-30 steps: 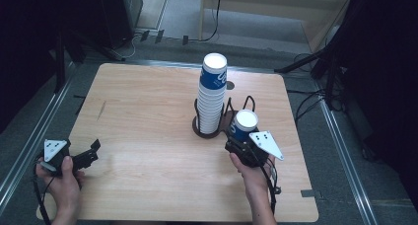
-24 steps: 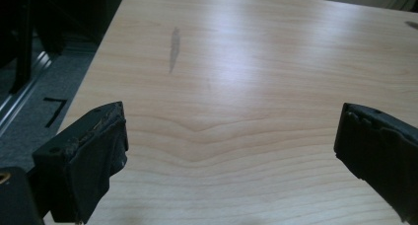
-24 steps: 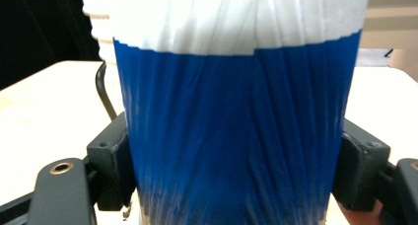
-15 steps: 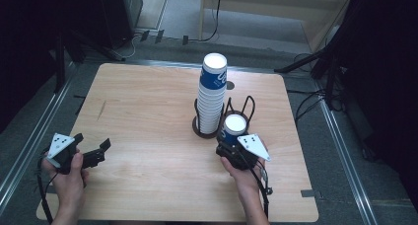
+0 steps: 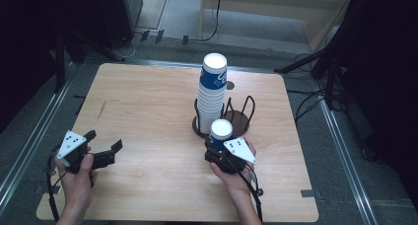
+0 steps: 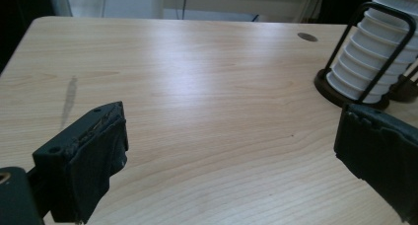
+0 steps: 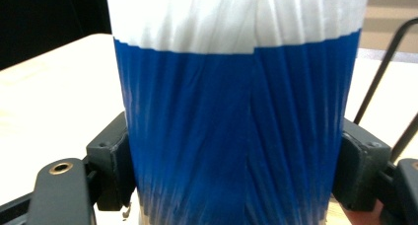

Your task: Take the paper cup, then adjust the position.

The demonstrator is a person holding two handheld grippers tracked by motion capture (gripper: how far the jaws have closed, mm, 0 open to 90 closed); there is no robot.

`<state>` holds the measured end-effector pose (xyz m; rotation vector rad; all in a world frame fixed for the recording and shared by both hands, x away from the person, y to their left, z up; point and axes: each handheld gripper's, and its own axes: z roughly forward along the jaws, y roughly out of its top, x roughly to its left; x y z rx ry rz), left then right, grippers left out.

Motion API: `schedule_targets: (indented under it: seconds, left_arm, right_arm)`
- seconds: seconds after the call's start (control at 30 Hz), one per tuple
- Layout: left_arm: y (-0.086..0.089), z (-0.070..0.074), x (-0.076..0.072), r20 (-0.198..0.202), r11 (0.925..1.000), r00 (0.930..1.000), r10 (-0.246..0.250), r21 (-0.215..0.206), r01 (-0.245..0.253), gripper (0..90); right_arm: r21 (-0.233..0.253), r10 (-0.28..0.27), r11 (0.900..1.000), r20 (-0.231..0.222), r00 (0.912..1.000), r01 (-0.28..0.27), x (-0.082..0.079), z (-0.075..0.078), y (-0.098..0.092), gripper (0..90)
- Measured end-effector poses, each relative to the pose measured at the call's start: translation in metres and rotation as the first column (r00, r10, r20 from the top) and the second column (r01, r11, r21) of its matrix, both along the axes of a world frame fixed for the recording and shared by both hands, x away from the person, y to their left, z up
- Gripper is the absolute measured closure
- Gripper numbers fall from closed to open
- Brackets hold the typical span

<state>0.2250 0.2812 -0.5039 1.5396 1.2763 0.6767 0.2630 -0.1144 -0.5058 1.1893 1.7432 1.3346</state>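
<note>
Right gripper clamped on a single blue-and-white paper cup, jaws pressing opposite sides of the blue band low on the wall, presumably to keep the thin paper from crumpling. Cup upright, long axis vertical, closed white end facing up, mouth apparently down. Just beyond the gripper: black wire cup holder and tall stack of cups. Left gripper spread wide, holding nothing, low over the wooden table, likely waiting.
</note>
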Motion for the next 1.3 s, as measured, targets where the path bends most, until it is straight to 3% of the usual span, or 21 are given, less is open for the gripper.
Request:
schedule_targets:
  seconds: [0.3, 0.57, 0.77, 1.0, 1.17, 1.3]
  left_arm:
    - [-0.02, -0.006, 0.002, -0.018, 0.9983, 0.9981, -0.059, -0.001, 0.059, 1.0]
    - [-0.036, -0.002, 0.001, -0.012, 0.9894, 0.9896, -0.144, -0.023, 0.143, 1.0]
    - [-0.046, 0.004, 0.001, -0.008, 0.975, 0.9762, -0.217, -0.053, 0.216, 1.0]
    - [-0.058, 0.005, 0.002, -0.023, 0.9557, 0.9561, -0.292, -0.047, 0.291, 1.0]
    - [-0.064, 0.007, 0.004, -0.029, 0.9497, 0.9511, -0.307, -0.072, 0.305, 1.0]
    - [-0.07, 0.005, 0.006, -0.042, 0.9446, 0.9448, -0.325, -0.064, 0.322, 1.0]
  right_arm:
    - [-0.038, 0.05, 0.998, -0.009, 0.9987, -0.05, -0.005, -0.009, 0.017, 20.1]
    - [-0.104, 0.097, 0.99, 0.002, 0.9953, -0.097, -0.012, -0.014, 0.036, 20.1]
    - [-0.146, 0.127, 0.982, 0.019, 0.9918, -0.123, -0.017, -0.016, 0.044, 20.1]
    - [-0.185, 0.142, 0.974, 0.045, 0.9888, -0.132, -0.024, -0.019, 0.051, 20.0]
    - [-0.214, 0.153, 0.967, 0.047, 0.9871, -0.14, -0.027, -0.022, 0.054, 20.0]
    - [-0.235, 0.155, 0.962, 0.055, 0.9864, -0.138, -0.029, -0.023, 0.054, 20.0]
